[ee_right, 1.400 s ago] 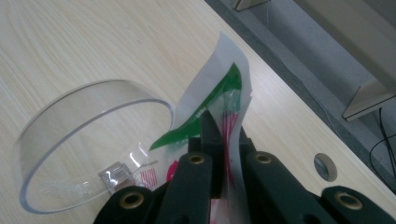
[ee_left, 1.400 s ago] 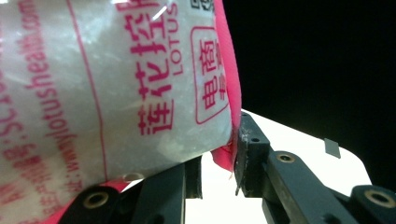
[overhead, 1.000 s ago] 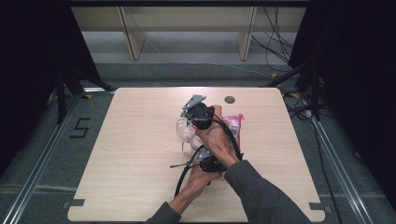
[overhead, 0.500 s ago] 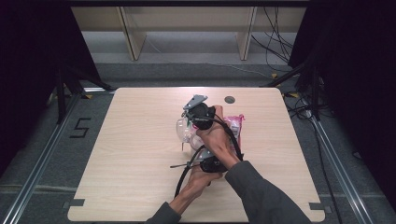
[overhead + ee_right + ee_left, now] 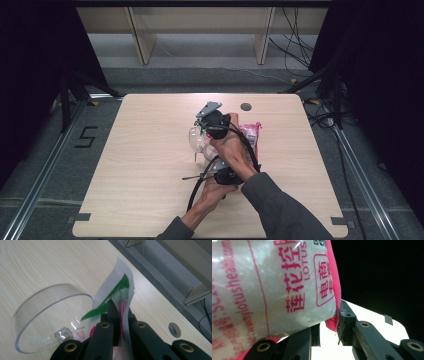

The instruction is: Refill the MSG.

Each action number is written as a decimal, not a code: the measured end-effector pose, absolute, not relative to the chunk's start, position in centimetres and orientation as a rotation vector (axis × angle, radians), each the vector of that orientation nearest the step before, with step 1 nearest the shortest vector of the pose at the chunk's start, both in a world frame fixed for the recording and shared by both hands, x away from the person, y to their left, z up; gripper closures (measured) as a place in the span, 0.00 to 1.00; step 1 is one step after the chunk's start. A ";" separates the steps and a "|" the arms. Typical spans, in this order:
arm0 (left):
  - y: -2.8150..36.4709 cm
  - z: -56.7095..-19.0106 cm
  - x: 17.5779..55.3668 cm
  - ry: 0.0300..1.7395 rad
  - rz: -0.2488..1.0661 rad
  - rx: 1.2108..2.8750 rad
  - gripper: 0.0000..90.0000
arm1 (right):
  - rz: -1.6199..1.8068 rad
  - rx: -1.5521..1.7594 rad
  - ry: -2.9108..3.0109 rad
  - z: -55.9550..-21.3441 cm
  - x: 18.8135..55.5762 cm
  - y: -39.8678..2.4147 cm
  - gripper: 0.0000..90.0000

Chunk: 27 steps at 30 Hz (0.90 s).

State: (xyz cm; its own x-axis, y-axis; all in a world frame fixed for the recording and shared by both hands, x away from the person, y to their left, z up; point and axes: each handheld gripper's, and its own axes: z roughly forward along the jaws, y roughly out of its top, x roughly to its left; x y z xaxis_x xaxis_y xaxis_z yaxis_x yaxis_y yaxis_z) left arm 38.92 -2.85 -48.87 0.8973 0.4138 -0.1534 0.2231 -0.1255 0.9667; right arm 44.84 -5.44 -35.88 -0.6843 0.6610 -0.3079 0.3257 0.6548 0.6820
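Near the middle of the wooden table (image 5: pixel 150 165), toward its far edge, a pink-and-clear printed bag (image 5: pixel 274 285) is held between two grippers. The lower edge of the bag is clamped in the left gripper (image 5: pixel 328 325), whose jaws are closed to a narrow gap on the pink seam. The bag's thin top strip, clear with a green patch, is pinched by the right gripper (image 5: pixel 117 312), its jaws pressed fully together on the film. A clear plastic cup (image 5: pixel 47 315) is seen just beside the right gripper, its open rim tipped toward the camera.
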 end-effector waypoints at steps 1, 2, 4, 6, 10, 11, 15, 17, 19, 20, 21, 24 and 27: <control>-2.9 -48.9 38.9 0.488 0.174 1.711 0.83 | 0.816 0.766 2.331 -35.9 44.8 -5.5 1.00; -2.9 -48.9 38.9 0.486 0.176 1.713 0.83 | 0.810 0.746 2.330 -35.8 44.9 -5.5 1.00; -2.9 -48.9 39.0 0.485 0.176 1.712 0.83 | 0.820 0.771 2.317 -35.8 44.8 -5.5 1.00; -2.9 -48.9 39.0 0.485 0.175 1.712 0.83 | 0.823 0.769 2.305 -35.9 44.8 -5.5 1.00; -2.8 -48.8 38.9 0.497 0.172 1.726 0.83 | 0.827 0.762 2.318 -35.8 44.9 -5.6 1.00; -2.8 -48.8 38.9 0.495 0.170 1.722 0.83 | 0.834 0.768 2.307 -35.9 44.9 -5.6 1.00; -2.9 -48.9 39.0 0.491 0.164 1.722 0.83 | 0.835 0.784 2.311 -35.7 44.9 -5.8 1.00; -2.8 -48.9 39.0 0.491 0.158 1.718 0.83 | 0.830 0.781 2.319 -35.7 45.0 -5.9 1.00; -2.9 -48.9 39.0 0.490 0.158 1.717 0.83 | 0.820 0.802 2.321 -36.1 45.0 -5.6 1.00; -2.9 -48.9 39.0 0.489 0.161 1.717 0.83 | 0.817 0.801 2.329 -36.1 44.9 -5.5 1.00; -2.8 -48.9 39.0 0.491 0.164 1.717 0.83 | 0.832 0.812 2.328 -36.0 44.9 -5.5 1.00; -2.8 -49.0 39.0 0.495 0.160 1.717 0.83 | 0.851 0.794 2.317 -35.8 45.1 -5.9 1.00; -2.9 -49.0 39.0 0.483 0.160 1.718 0.83 | 0.823 0.788 2.335 -36.1 45.1 -5.8 1.00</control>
State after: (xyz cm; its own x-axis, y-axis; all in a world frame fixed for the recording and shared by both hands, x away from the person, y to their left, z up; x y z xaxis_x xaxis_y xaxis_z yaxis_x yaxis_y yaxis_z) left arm 39.04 -2.89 -48.97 0.9016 0.4024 -0.1587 0.2282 -0.1308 0.9648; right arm 45.14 -5.78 -36.10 -0.6850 0.6698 -0.2866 0.3419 0.6429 0.6854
